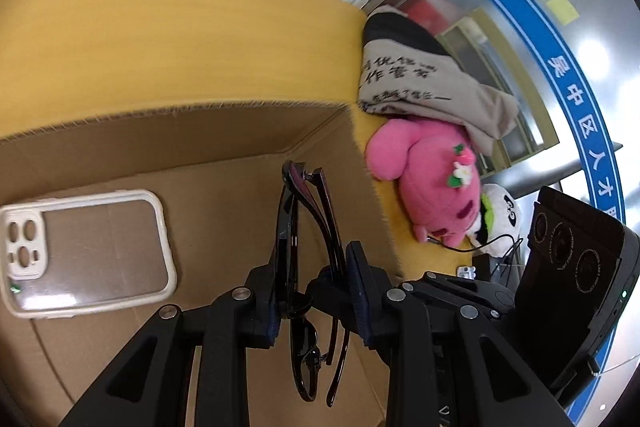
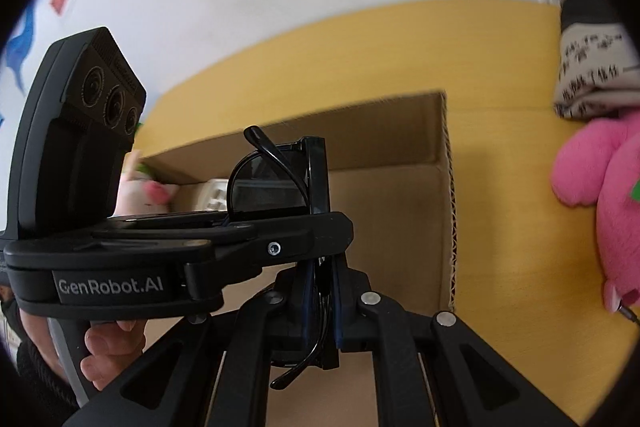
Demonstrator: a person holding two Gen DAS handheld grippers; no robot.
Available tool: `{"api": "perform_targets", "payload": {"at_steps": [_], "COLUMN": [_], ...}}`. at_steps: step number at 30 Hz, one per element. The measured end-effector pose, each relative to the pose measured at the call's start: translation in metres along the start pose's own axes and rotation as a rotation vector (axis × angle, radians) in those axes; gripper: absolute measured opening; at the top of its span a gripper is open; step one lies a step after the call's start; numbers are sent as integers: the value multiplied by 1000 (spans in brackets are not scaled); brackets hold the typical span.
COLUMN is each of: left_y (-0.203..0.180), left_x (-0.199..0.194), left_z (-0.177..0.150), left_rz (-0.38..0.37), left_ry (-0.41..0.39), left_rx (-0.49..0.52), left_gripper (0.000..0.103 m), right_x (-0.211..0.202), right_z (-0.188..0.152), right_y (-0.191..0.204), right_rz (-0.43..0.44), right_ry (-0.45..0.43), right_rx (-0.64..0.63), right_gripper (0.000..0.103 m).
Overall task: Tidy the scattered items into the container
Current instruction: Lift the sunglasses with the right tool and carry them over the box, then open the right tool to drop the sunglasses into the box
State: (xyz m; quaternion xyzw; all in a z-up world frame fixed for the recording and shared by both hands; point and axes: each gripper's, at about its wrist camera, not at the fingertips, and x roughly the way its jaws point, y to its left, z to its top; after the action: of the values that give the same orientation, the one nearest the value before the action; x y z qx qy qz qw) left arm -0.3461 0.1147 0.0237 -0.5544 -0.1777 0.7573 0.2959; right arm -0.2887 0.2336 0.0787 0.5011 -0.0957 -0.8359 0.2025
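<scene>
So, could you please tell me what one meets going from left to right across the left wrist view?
Phone case in the cardboard box → glasses in the left gripper → pink plush toy → panda plush → the other gripper's black camera housing.

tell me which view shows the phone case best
The left wrist view. There the clear phone case lies flat on the floor of the cardboard box, whole, with its camera cutouts plain. In the right wrist view only a small white corner of it peeks out behind the held glasses.
</scene>
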Motion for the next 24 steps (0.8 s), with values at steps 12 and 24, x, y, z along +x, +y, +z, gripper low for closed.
{"api": "perform_targets", "payload": {"at_steps": [12, 24], "left_y": [25, 17], "left_x": [29, 15], "left_z": [5, 6], "left_rz": [26, 43], "left_ry": [46, -46], "left_rx": [-54, -45], "left_gripper": [31, 64], "right_x": [41, 33], "right_z": [0, 1], "right_y": [19, 23], "right_rz": [-187, -247], "right_ry": [64, 34], "right_rx": [-50, -87], "right_gripper": [8, 25]}}
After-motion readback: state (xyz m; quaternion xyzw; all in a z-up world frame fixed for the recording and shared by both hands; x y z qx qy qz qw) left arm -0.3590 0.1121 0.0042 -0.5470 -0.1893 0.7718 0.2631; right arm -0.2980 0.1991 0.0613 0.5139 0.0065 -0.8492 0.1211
